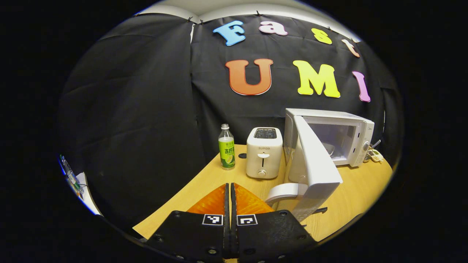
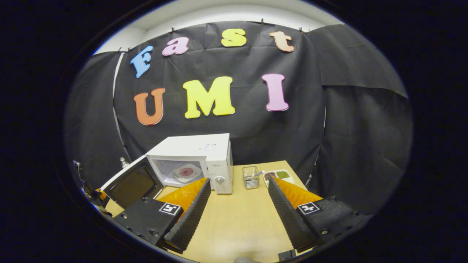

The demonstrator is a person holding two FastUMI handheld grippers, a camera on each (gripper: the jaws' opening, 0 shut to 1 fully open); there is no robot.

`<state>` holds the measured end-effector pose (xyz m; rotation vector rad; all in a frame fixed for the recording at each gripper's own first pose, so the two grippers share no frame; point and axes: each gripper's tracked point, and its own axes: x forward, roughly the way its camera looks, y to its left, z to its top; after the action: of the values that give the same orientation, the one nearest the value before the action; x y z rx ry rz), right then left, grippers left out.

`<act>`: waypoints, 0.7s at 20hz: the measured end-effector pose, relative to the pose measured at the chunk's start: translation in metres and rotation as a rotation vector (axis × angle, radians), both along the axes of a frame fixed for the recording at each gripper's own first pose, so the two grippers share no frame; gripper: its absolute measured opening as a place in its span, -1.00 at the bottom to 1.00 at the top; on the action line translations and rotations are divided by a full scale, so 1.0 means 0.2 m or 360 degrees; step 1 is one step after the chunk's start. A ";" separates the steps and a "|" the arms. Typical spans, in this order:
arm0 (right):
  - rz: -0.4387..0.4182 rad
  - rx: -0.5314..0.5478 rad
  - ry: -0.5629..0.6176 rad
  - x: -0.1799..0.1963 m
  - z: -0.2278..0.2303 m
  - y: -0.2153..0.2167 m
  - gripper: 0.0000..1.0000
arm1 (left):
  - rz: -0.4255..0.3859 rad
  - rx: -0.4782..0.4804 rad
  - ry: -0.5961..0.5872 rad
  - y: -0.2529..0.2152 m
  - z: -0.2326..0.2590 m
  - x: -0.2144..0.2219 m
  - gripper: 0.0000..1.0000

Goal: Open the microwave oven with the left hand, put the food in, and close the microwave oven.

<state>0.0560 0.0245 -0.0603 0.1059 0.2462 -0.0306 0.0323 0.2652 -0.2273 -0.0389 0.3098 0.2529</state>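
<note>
Microwave (image 2: 192,160) door (image 1: 316,164) open, food (image 2: 186,172) inside; left hand-held gripper (image 1: 230,193) closed empty, right (image 2: 237,193) spread empty; a hard shove could slide it.

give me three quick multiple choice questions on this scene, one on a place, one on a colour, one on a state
1. What stands just left of the toaster in the left gripper view?
A. a bottle
B. a kettle
C. a bowl

2. What colour is the microwave oven?
A. black
B. white
C. red

3. How is the microwave door?
A. shut
B. missing
C. swung open

Answers:
1 A, the green-labelled bottle stands beside the toaster.
2 B, its casing is white.
3 C, the door stands out from the cavity, with a plate inside.
</note>
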 end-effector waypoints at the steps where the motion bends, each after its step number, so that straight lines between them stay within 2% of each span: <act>1: -0.0006 -0.0002 -0.0018 -0.02 0.01 0.01 1.00 | -0.0026 -0.0024 -0.0017 -0.03 0.01 0.01 -1.00; 4: -0.0005 -0.0007 -0.0005 -0.06 0.00 0.04 1.00 | -0.0078 0.0045 0.0004 -0.07 -0.02 0.01 -1.00; 9: 0.0012 0.0009 0.0016 -0.11 -0.02 0.08 1.00 | -0.0175 0.0052 -0.0010 -0.23 0.00 0.00 -1.00; 10: 0.0015 0.0025 0.0018 -0.11 -0.02 0.09 0.83 | -0.0210 0.0046 -0.0013 -0.28 0.00 0.00 -1.00; 12: 0.0023 0.0039 0.0022 -0.11 -0.02 0.10 0.83 | -0.0290 0.0052 -0.0019 -0.40 0.00 0.00 -1.00; 13: 0.0025 0.0039 0.0022 -0.11 -0.02 0.09 1.00 | -0.0332 0.0065 -0.0029 -0.46 0.01 0.02 -1.00; 14: 0.0029 0.0036 0.0019 -0.10 -0.01 0.08 1.00 | -0.0374 0.0078 -0.0041 -0.52 0.03 0.03 -1.00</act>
<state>0.0357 0.0406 -0.0631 0.1262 0.2591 -0.0105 0.0379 0.1604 -0.2216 0.0428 0.2794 0.0267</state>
